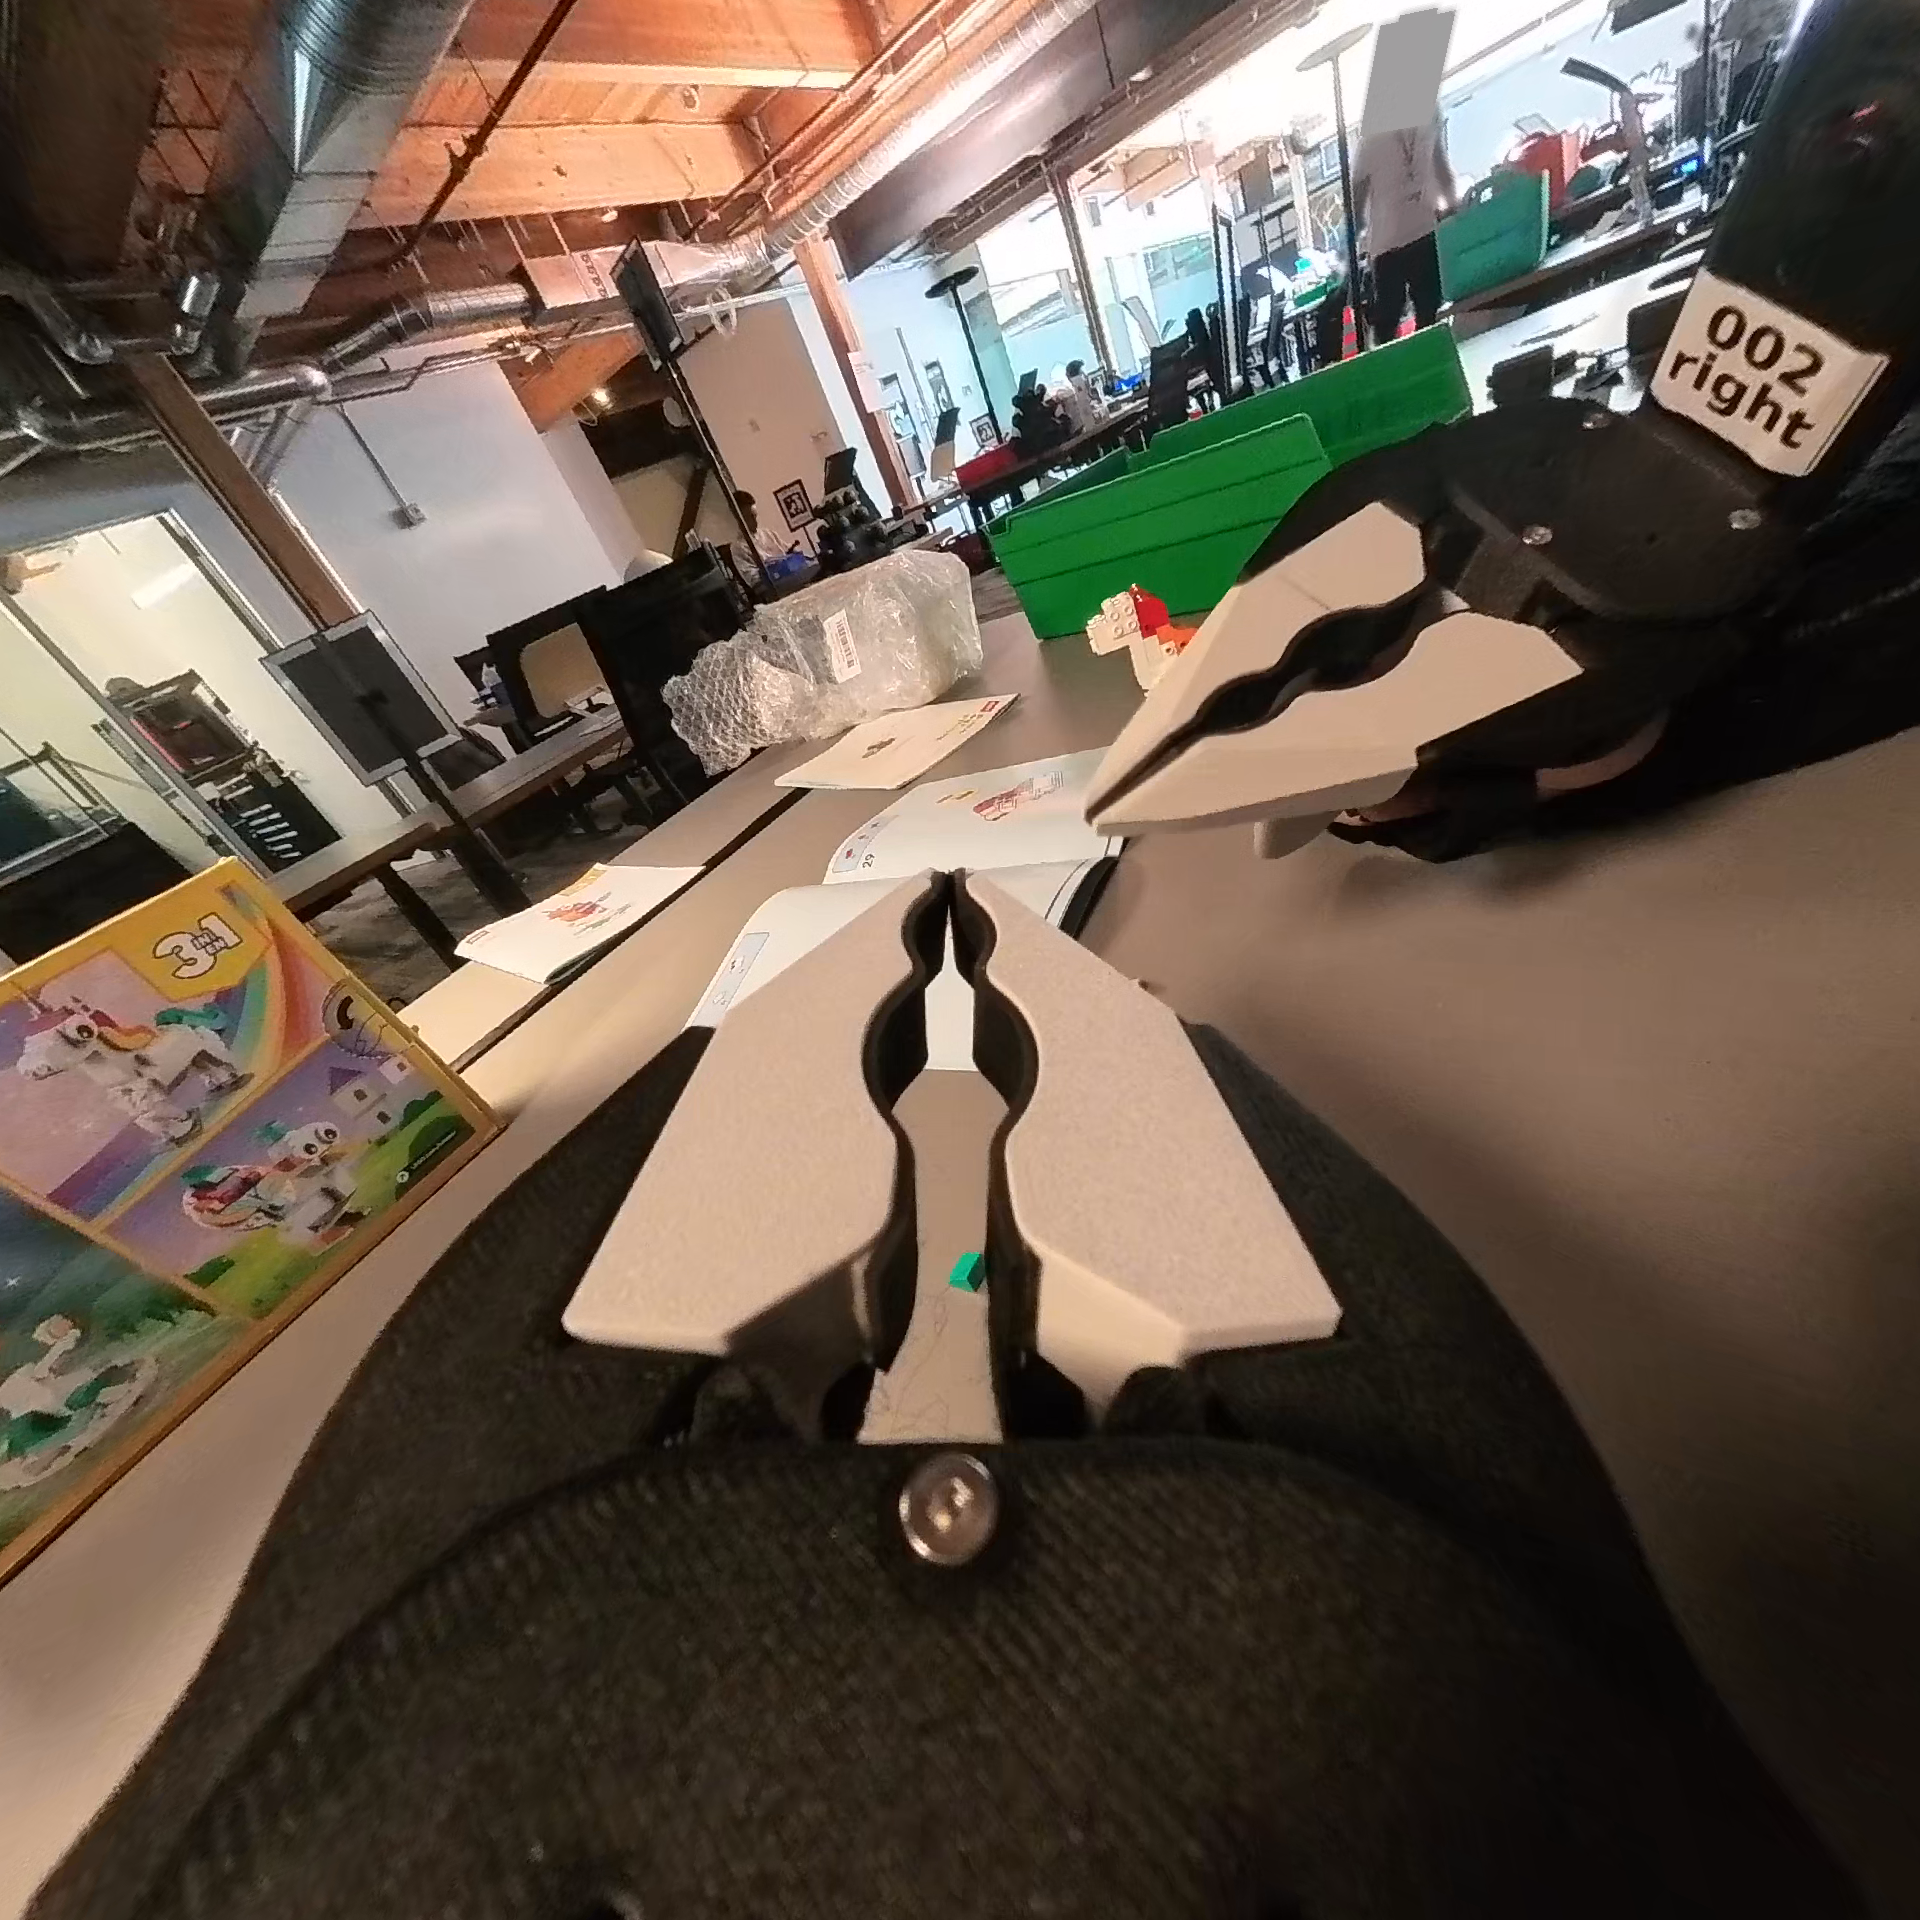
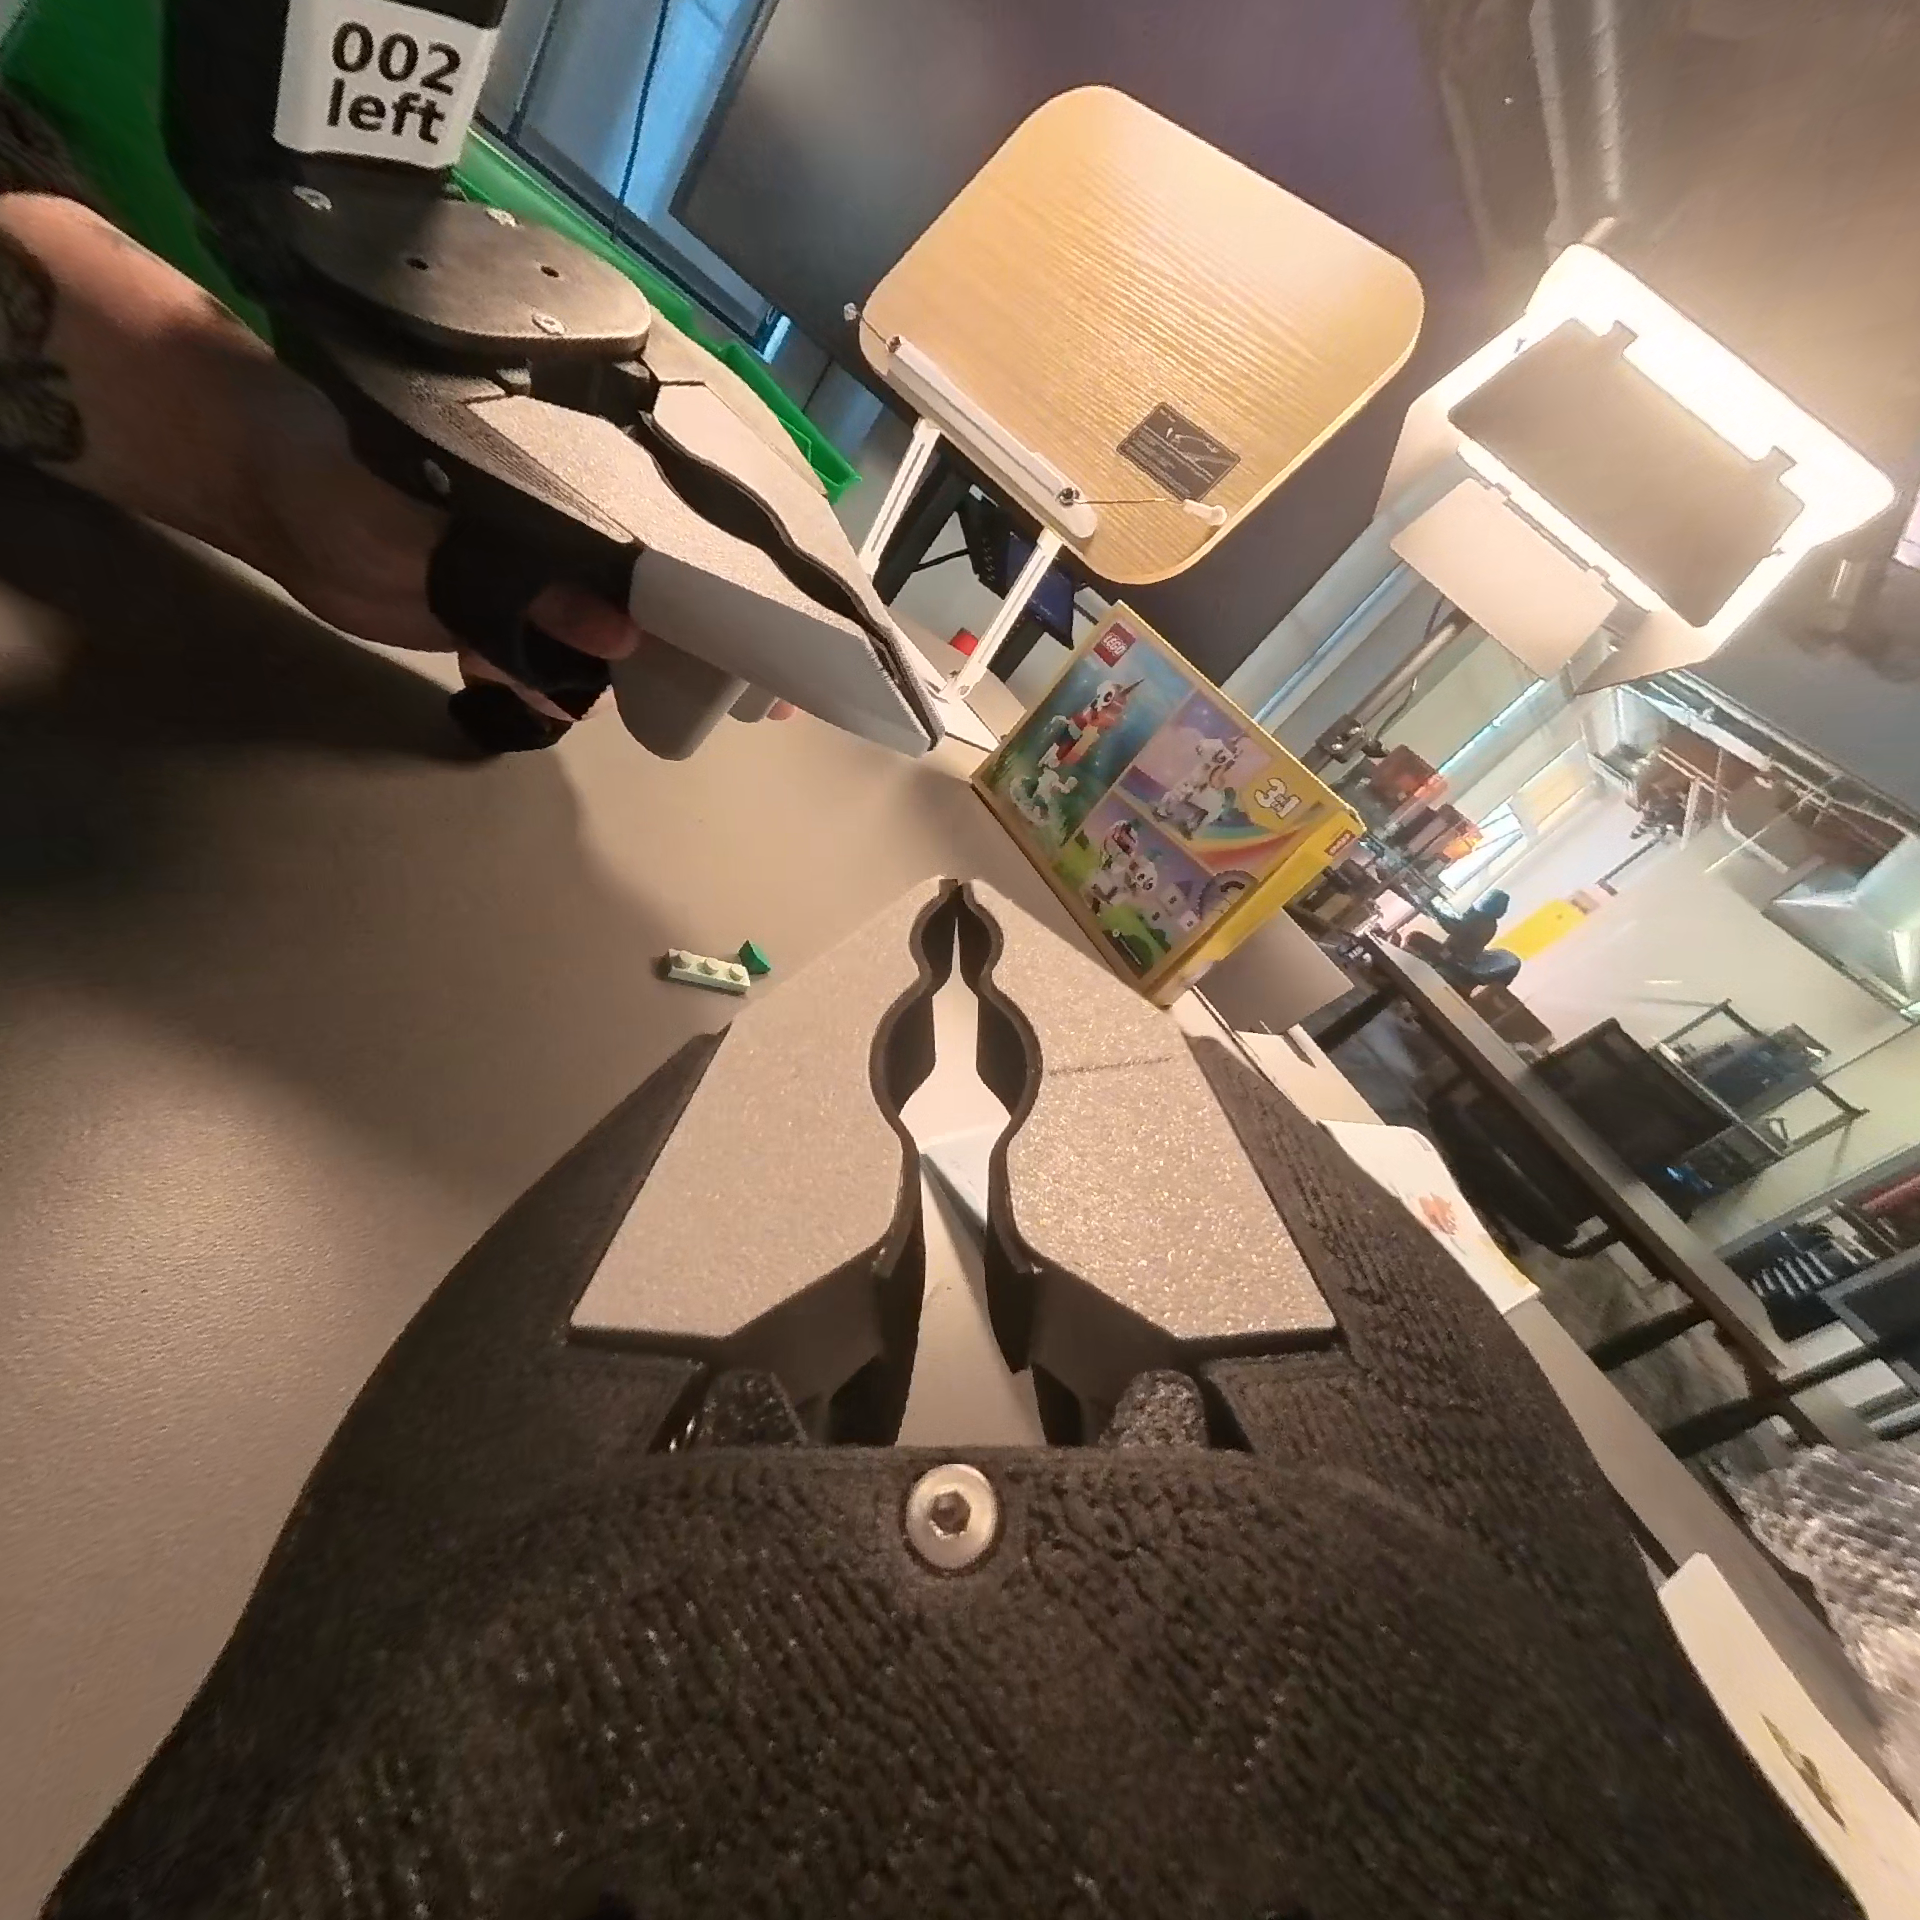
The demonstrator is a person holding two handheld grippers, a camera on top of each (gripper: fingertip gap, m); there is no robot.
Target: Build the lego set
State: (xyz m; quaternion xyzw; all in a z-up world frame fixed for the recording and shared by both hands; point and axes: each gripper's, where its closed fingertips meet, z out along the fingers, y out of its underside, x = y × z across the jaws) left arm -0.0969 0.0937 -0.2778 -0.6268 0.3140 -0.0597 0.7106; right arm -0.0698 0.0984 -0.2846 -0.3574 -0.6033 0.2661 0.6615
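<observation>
My left gripper (image 1: 951,883) is shut and empty, held above the grey table over an open instruction booklet (image 1: 966,821). A small green lego piece (image 1: 966,1270) shows on the table through the gap between its fingers. My right gripper (image 2: 956,888) is shut and empty; it also shows in the left wrist view (image 1: 1107,816), close ahead and to the right. In the right wrist view a pale green plate (image 2: 707,971) and a small green piece (image 2: 753,954) lie on the table left of my right fingertips. A partly built white, red and orange lego model (image 1: 1138,629) stands farther back.
The lego box (image 1: 208,1122) stands at the left and also shows in the right wrist view (image 2: 1164,821). Loose booklets (image 1: 894,743) and a bubble-wrap bundle (image 1: 831,655) lie farther back. Green bins (image 1: 1195,509) stand at the back right. A wooden stand (image 2: 1132,332) rises beyond the table. The tips of both grippers are at nearly the same place.
</observation>
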